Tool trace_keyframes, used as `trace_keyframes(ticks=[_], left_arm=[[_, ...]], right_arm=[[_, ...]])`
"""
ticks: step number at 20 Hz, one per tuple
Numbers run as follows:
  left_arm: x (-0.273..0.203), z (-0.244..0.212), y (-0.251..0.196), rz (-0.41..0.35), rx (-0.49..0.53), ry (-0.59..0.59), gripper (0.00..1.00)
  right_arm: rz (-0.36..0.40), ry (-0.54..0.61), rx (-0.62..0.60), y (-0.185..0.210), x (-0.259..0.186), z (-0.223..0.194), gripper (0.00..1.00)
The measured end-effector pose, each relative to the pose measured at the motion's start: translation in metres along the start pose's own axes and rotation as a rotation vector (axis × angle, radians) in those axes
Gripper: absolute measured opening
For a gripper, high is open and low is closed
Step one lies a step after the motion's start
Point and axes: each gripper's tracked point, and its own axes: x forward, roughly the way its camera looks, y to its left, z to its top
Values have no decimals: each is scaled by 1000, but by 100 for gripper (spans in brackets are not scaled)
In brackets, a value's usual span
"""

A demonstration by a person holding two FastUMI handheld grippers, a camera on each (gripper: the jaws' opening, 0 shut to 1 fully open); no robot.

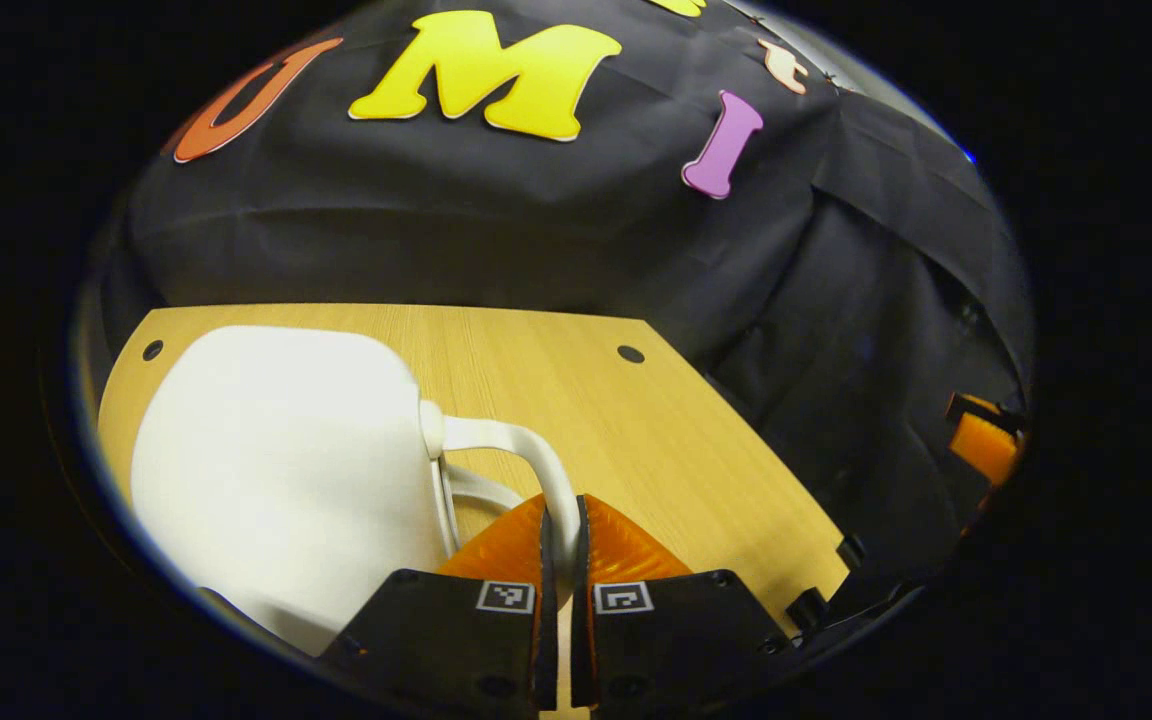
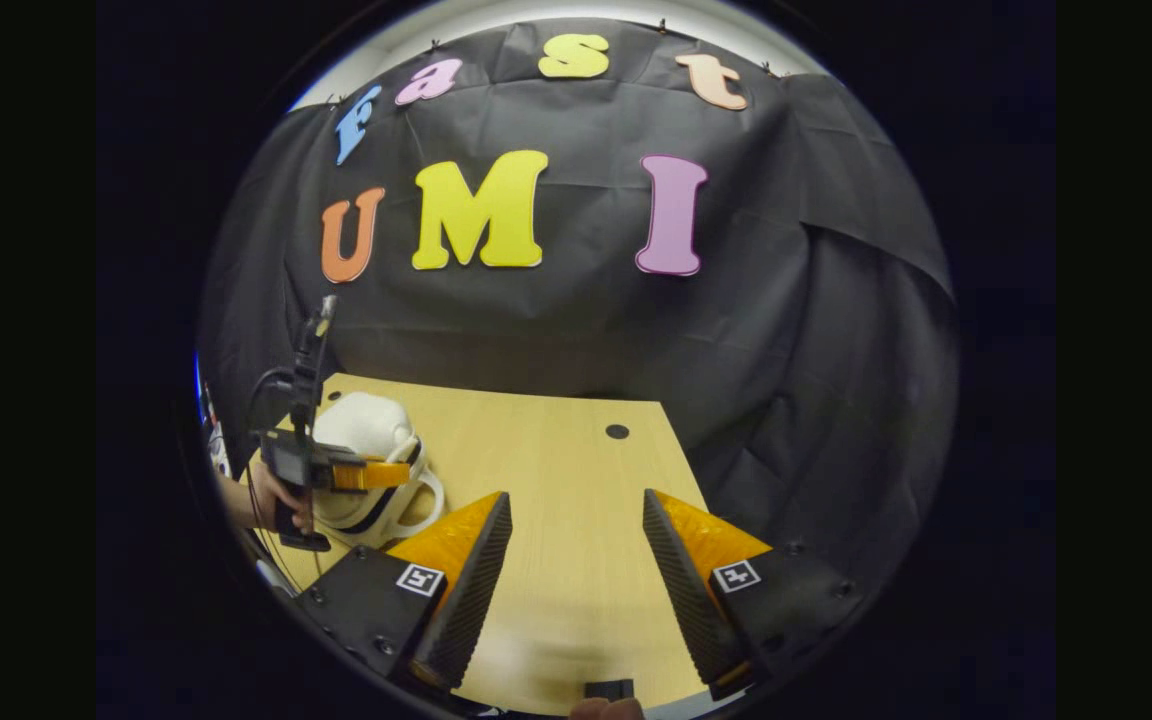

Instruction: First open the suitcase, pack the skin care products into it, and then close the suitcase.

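Note:
The small white suitcase [image 1: 276, 470] lies on the left of the wooden table [image 1: 636, 430]. My left gripper [image 1: 563, 515] is shut on its upper white handle loop [image 1: 526, 445], and a second loop [image 1: 481, 488] sits just below. In the right gripper view the suitcase [image 2: 361, 425] is at the far left, where the left gripper [image 2: 376, 475] pinches the handle, held by a hand [image 2: 266, 500]. A dark seam runs between its two halves. My right gripper [image 2: 576, 510] hangs open over the bare table [image 2: 566, 450] with nothing between its fingers.
The black cloth wall rises directly behind the table's far edge. Round holes [image 2: 617, 431] mark the tabletop. A small black object [image 2: 608, 688] sits at the near edge. The right gripper's orange finger [image 1: 981, 445] shows far right in the left gripper view.

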Motion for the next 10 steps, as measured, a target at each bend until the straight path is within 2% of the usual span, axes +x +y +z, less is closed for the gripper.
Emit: trace_keyframes(ticks=[4, 7, 9, 10], left_arm=[[17, -14, 2, 65, 21, 37, 8], [20, -13, -2, 72, 24, 20, 12], [19, -12, -8, 51, -25, 21, 17], [16, -8, -15, 23, -50, 15, 29]], right_arm=[[9, 13, 6, -3, 4, -3, 79], [20, 9, 9, -4, 6, -2, 79], [28, 10, 13, -4, 9, -2, 77], [34, 7, 11, -3, 11, -1, 78]])
